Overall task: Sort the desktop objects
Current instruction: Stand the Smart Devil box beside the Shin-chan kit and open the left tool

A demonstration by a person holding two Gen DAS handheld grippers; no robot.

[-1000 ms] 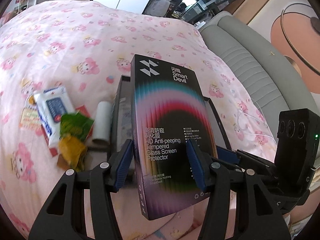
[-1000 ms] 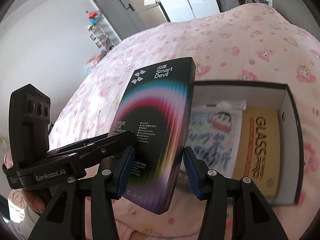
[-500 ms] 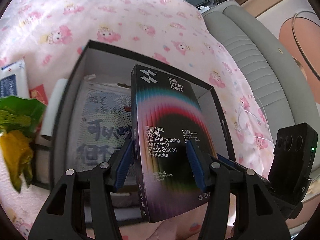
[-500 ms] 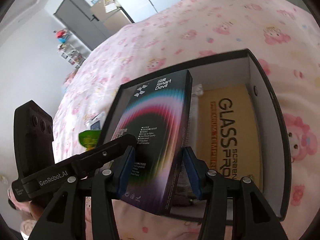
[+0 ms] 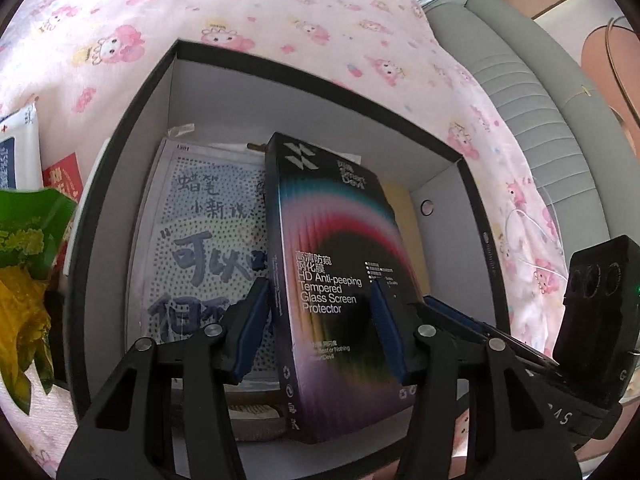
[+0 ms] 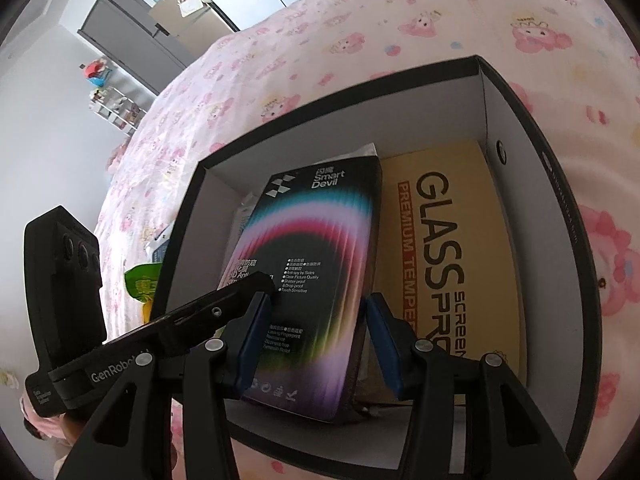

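Observation:
A black Smart Devil screen-protector box point(image 5: 336, 280) point(image 6: 312, 280) is held by both grippers, tilted, inside a black storage box with white walls point(image 5: 132, 128) point(image 6: 496, 92). My left gripper point(image 5: 320, 320) is shut on its sides. My right gripper point(image 6: 316, 328) is shut on it too. In the storage box lie a dotted sheet with blue characters point(image 5: 200, 240) and a yellow GLASS PRO package point(image 6: 460, 248). The held box's lower end is low in the storage box; whether it touches the bottom is hidden.
The storage box sits on a pink cartoon-print bedspread point(image 5: 280, 12). Left of it lie a green and yellow wrapper point(image 5: 24, 272), a red packet point(image 5: 62, 176), a wipes pack point(image 5: 16, 144). A grey sofa point(image 5: 532, 92) is at the right.
Both grippers have lowered the Smart Devil box further down into the storage box. The storage box now fills more of both views.

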